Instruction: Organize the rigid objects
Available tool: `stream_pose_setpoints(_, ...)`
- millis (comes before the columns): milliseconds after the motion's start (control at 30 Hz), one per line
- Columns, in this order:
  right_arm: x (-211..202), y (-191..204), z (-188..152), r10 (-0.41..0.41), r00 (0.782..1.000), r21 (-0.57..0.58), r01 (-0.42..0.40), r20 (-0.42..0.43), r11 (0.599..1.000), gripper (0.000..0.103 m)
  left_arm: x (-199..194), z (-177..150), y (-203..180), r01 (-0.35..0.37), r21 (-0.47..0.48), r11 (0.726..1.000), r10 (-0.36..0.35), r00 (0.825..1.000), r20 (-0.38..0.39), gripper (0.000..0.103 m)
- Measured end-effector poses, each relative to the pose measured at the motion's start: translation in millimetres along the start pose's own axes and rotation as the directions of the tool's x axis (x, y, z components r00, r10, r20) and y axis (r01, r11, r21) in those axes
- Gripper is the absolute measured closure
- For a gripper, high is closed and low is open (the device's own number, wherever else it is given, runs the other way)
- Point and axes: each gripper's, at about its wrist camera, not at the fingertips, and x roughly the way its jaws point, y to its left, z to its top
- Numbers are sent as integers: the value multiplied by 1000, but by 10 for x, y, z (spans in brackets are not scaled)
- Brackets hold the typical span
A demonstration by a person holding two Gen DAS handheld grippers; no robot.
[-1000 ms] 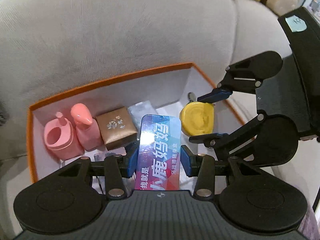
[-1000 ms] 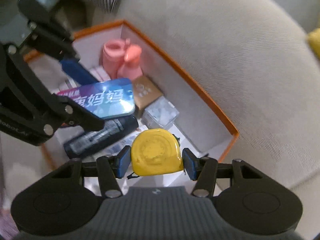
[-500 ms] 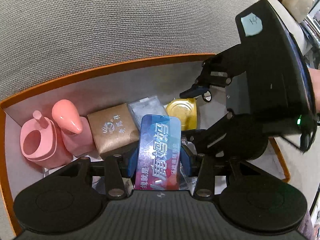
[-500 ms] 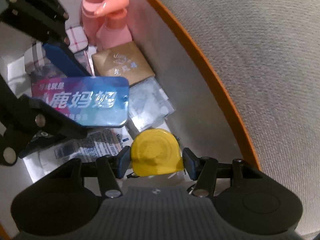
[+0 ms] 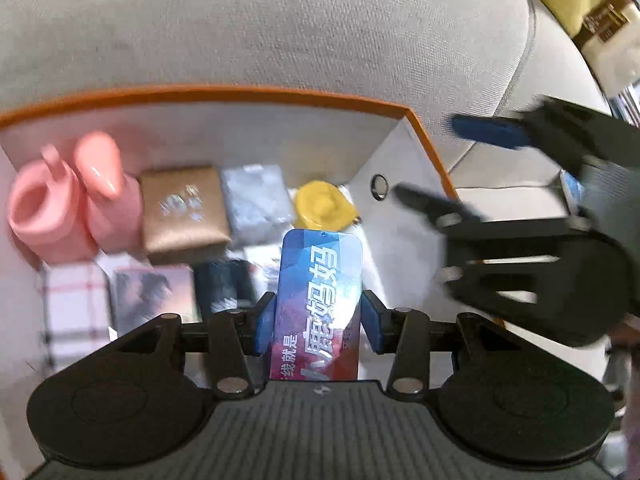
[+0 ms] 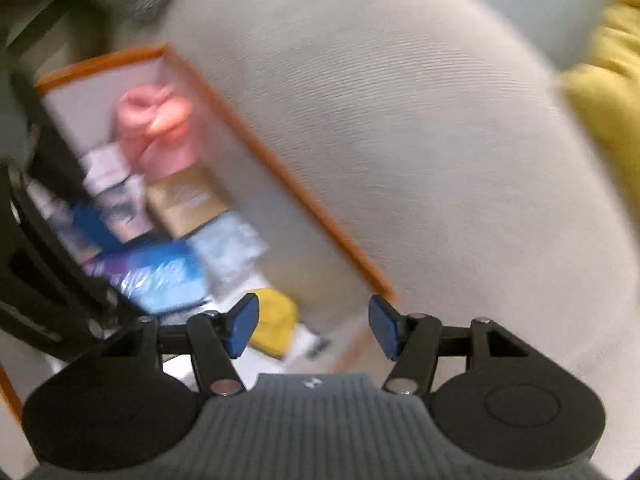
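An orange-rimmed box sits on a pale grey sofa. Along its far wall, from the left, stand two pink containers, a brown packet, a silvery pouch and a yellow tape measure, which lies loose on the box floor near the right wall.

In front of that row lie a plaid-patterned item and a dark packet; the blur hides what they are.

The left gripper hangs over the box, its jaws clenched on a blue printed card-shaped pack held upright above the front row.

To the right, the right gripper is just outside the box's right corner; its jaws have just been opening, and they are released with nothing between them.

Risks, as a judgement: the floor beneath the blue pack looks crowded, so lowering it could jam it onto the dark packet or tip it against the tape measure. Letting go too high may make it fall flat across the others. The right gripper is near enough to clash with the left.
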Motion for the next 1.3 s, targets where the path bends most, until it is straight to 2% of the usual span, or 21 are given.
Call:
stream_pose_setpoints(67, -146, -78, -91, -37, 999, 81, 36, 13, 996, 41, 85, -5, -55, -7, -21, 1000, 6, 1000, -12, 52)
stream_pose_setpoints(200, -168, -261, -277, -76, 997, 197, 76, -9, 977, 41, 301, 9, -180, -14, -75, 997, 11, 999, -41, 52)
stream_pose_setpoints(333, -156, -323, -401, -51, 998, 270, 56, -28, 961, 41, 503, 82, -236, -38, -132, 991, 29, 998, -63, 52)
stream_pose_setpoints(500, -176, -324, -469, -33, 999, 280, 36, -12, 959, 41, 734, 191, -234, -48, -215, 975, 27, 994, -102, 51)
stream_pose_setpoints(633, -189, -321, -494, -25, 1000, 282, 27, -8, 959, 41, 870, 219, -233, -57, -220, 974, 24, 988, -151, 52)
stream_pose_setpoints(767, -214, -305, -506, -22, 1000, 280, 25, -14, 960, 41, 945, 245, -273, -72, -210, 975, 40, 988, -152, 39)
stream_pose_setpoints(967, -290, -244, -463, -18, 1000, 273, 21, -15, 962, 41, 561, 138, -334, -76, -155, 985, 59, 992, -108, 38)
stream_pose_setpoints(1133, -487, -191, -341, -1, 1000, 289, 2, -5, 957, 41, -8, 61, -292, -99, -114, 989, 98, 995, -12, 38)
stream_pose_setpoints(1200, -613, -159, -278, 8, 1000, 300, -8, 3, 954, 41, -248, 16, -275, -122, -91, 988, 126, 991, 42, 38)
stream_pose_setpoints(1300, -798, -112, -195, 22, 1000, 327, -26, 15, 945, 40, -657, -88, -287, -182, -42, 982, 186, 973, 139, 38)
